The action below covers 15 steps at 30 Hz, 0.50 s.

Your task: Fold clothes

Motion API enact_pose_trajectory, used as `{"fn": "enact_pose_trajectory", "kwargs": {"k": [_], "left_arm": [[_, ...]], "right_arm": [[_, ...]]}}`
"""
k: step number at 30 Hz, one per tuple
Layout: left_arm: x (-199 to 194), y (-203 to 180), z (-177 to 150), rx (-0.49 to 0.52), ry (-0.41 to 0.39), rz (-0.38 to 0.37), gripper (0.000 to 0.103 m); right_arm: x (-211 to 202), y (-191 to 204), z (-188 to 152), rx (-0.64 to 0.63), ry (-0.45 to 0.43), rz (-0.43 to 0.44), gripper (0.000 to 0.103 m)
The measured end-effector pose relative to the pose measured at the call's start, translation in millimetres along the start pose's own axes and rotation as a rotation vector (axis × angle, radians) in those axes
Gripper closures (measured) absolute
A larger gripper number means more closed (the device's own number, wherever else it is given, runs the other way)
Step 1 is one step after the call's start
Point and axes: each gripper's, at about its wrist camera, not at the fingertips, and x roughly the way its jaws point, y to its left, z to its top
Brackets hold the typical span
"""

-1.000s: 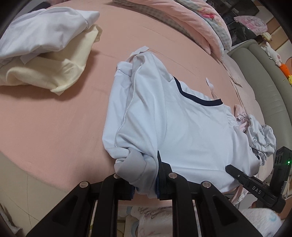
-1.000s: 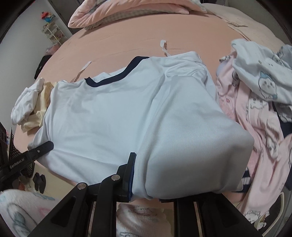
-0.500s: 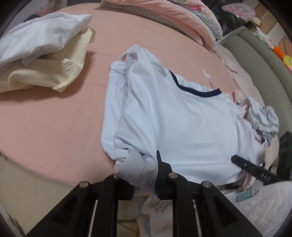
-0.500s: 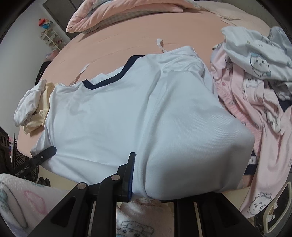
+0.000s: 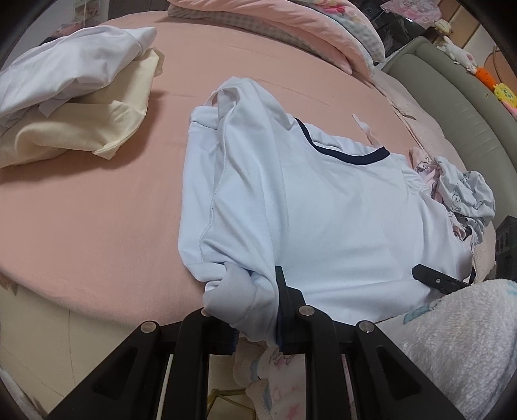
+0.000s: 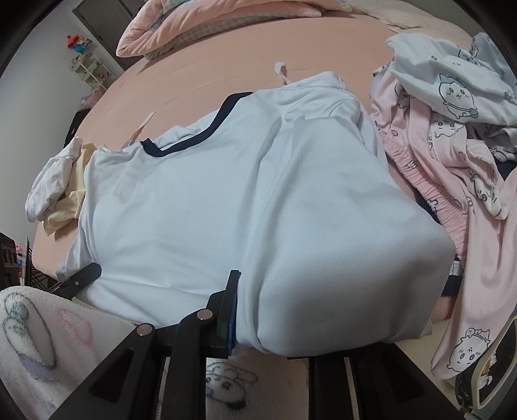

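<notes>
A pale blue shirt (image 5: pixel 323 213) with a dark navy collar lies spread on the pink bed (image 5: pixel 97 210), collar away from me. My left gripper (image 5: pixel 255 323) is shut on the shirt's near left hem corner at the bed's front edge. My right gripper (image 6: pixel 268 323) is shut on the near right hem corner of the shirt (image 6: pixel 226 194); cloth drapes over its right finger and hides it. Each gripper's tip shows in the other view, the right gripper (image 5: pixel 436 281) and the left gripper (image 6: pixel 80 274).
Folded white and cream clothes (image 5: pixel 74 97) sit at the left of the bed. A heap of pink and pale printed clothes (image 6: pixel 452 129) lies right of the shirt. Pink pillows (image 5: pixel 290 26) lie at the far side. A grey padded bed frame (image 5: pixel 458 106) curves at the right.
Both grippers have drawn the shirt's hem toward the bed's front edge. The shirt has slid nearer and lies flatter.
</notes>
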Motion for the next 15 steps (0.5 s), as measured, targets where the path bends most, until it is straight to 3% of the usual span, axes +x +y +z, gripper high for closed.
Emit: {"fn": "enact_pose_trajectory", "kwargs": {"k": [7, 9, 11, 15], "left_arm": [[0.5, 1.7, -0.5, 0.015, 0.003, -0.016, 0.088], [-0.9, 3.3, -0.6, 0.009, 0.005, -0.019, 0.086], [-1.6, 5.5, -0.7, -0.004, 0.016, -0.025, 0.085], [-8.6, 9.2, -0.8, -0.008, 0.016, -0.015, 0.075]], "right_arm": [[8.6, 2.7, 10.6, -0.002, -0.011, -0.012, 0.083], [11.5, 3.4, 14.2, -0.007, -0.009, -0.027, 0.075], [14.2, 3.9, 17.2, -0.011, -0.005, -0.041, 0.055], [8.7, 4.1, 2.7, -0.016, 0.014, -0.052, 0.044]]}}
